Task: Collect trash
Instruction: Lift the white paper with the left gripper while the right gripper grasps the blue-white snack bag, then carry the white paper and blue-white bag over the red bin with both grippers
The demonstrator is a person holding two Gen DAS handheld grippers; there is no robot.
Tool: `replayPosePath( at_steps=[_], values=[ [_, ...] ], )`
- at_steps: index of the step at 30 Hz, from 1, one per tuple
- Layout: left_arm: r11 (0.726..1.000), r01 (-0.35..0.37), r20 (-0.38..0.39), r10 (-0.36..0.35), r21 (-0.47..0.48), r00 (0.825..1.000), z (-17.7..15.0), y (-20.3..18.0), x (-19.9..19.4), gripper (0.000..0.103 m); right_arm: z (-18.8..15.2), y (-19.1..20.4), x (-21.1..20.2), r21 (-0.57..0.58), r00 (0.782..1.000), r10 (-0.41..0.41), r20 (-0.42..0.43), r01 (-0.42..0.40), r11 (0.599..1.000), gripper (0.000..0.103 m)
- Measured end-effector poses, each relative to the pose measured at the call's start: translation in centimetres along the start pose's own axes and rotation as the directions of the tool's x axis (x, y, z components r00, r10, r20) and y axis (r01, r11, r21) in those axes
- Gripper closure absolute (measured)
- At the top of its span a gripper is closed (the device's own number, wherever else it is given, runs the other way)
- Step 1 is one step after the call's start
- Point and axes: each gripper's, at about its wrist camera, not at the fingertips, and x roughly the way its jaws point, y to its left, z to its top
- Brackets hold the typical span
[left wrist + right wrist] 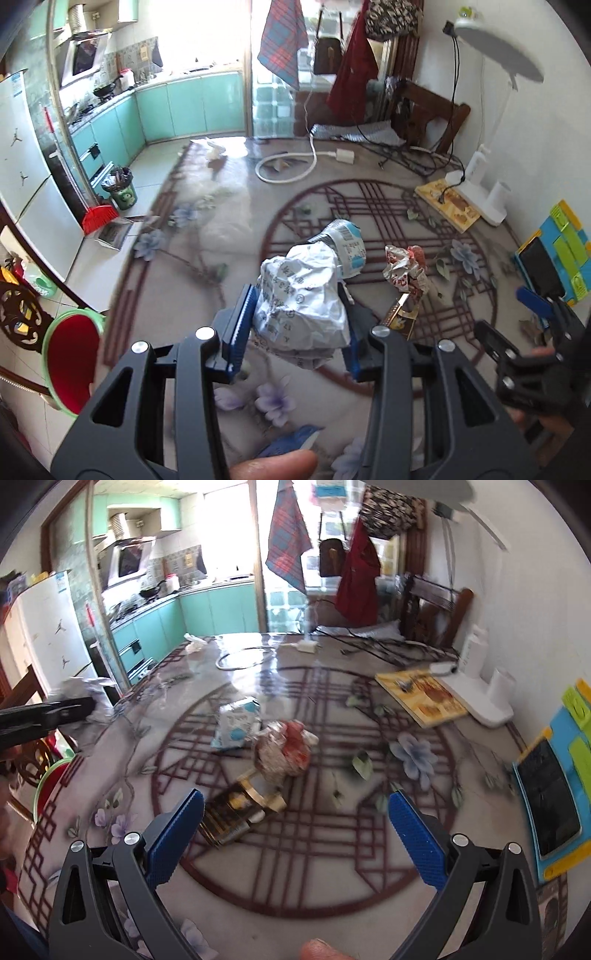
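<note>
The left hand-held gripper [295,325] squeezes a crumpled paper ball [303,295] and holds it above the table [229,206]. The right hand-held gripper [295,812] is wide open over a gold box [236,812].

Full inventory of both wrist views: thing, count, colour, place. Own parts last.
paper wad: 1, white, printed, clamped in left gripper
blue-white wrapper: 1, mid table
foil wrapper: 1, red-silver, beside blue-white wrapper
gold box: 1, flattened, nearest the right gripper
table: 1, patterned top
book: 1, yellow, far right of table
lamp: 1, white, base by the book
phone: 1, black, right edge, on blue mat
cable: 1, white, coiled at far end
bin: 1, green, kitchen floor
left gripper: shut on paper wad
right gripper: open, fingers blue
</note>
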Motion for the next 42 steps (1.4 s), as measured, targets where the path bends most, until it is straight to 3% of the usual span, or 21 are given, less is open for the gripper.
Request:
replayPosePath(
  at_steps=[5, 9, 13, 18, 22, 26, 28, 29, 32, 36, 42],
  values=[
    [0.999, -0.008, 0.054, 0.01, -0.043, 0.998, -1.3, 3.1, -3.7, 0.062, 3.6, 3.4, 2.5, -0.1, 1.0, 0.006, -0.001, -0.006, 0.995, 0.006],
    [0.996, 0.002, 0.068, 0.004, -0.09, 0.998, -1.8, 5.0, -4.1, 0.062, 6.2, 6.0, 6.2, -0.192, 1.0, -0.018, -0.022, 0.014, 0.981, 0.006],
    [0.994, 0.007, 0.041, -0.003, -0.106, 0.999, -2.5, 6.4, -3.7, 0.062, 7.5, 8.0, 11.8, -0.257, 0.993, -0.06, -0.1, 0.032, 0.966, 0.006],
    [0.99, 0.027, 0.032, -0.023, -0.139, 0.999, -2.5, 8.0, -4.5, 0.061, 8.1, 9.3, 18.3, -0.254, 0.974, -0.06, -0.217, 0.003, 0.967, 0.006],
    [0.988, 0.029, 0.057, -0.021, -0.15, 0.998, -2.3, 9.0, -5.5, 0.061, 8.1, 10.0, 21.4, -0.292, 0.956, -0.14, -0.256, 0.062, 0.954, 0.006],
    [0.985, 0.037, 0.072, -0.025, -0.167, 0.997, -2.0, 9.9, -6.1, 0.061, 8.1, 9.1, 23.3, -0.229, 0.935, -0.139, -0.326, 0.065, 0.971, 0.007],
    [0.984, 0.04, 0.075, -0.027, -0.175, 0.997, -1.8, 10.3, -6.4, 0.061, 8.0, 8.7, 23.8, -0.206, 0.93, -0.125, -0.345, 0.055, 0.977, 0.013],
    [0.984, 0.039, 0.08, -0.025, -0.176, 0.996, -1.6, 10.4, -6.5, 0.061, 7.9, 8.6, 24.0, -0.201, 0.928, -0.122, -0.352, 0.052, 0.978, 0.025],
    [0.984, 0.039, 0.091, -0.024, -0.174, 0.996, -1.3, 10.5, -6.9, 0.061, 7.8, 8.5, 24.1, -0.178, 0.932, -0.078, -0.354, 0.015, 0.984, 0.04],
    [0.985, 0.028, 0.097, -0.012, -0.17, 0.995, -1.3, 10.7, -7.1, 0.06, 7.8, 9.7, 23.6, -0.198, 0.935, -0.059, -0.351, -0.012, 0.98, 0.073],
    [0.984, 0.018, 0.093, -0.001, -0.179, 0.996, -1.2, 11.6, -7.1, 0.06, 7.9, 11.8, 21.2, -0.235, 0.953, -0.063, -0.297, -0.009, 0.972, 0.081]
  ],
)
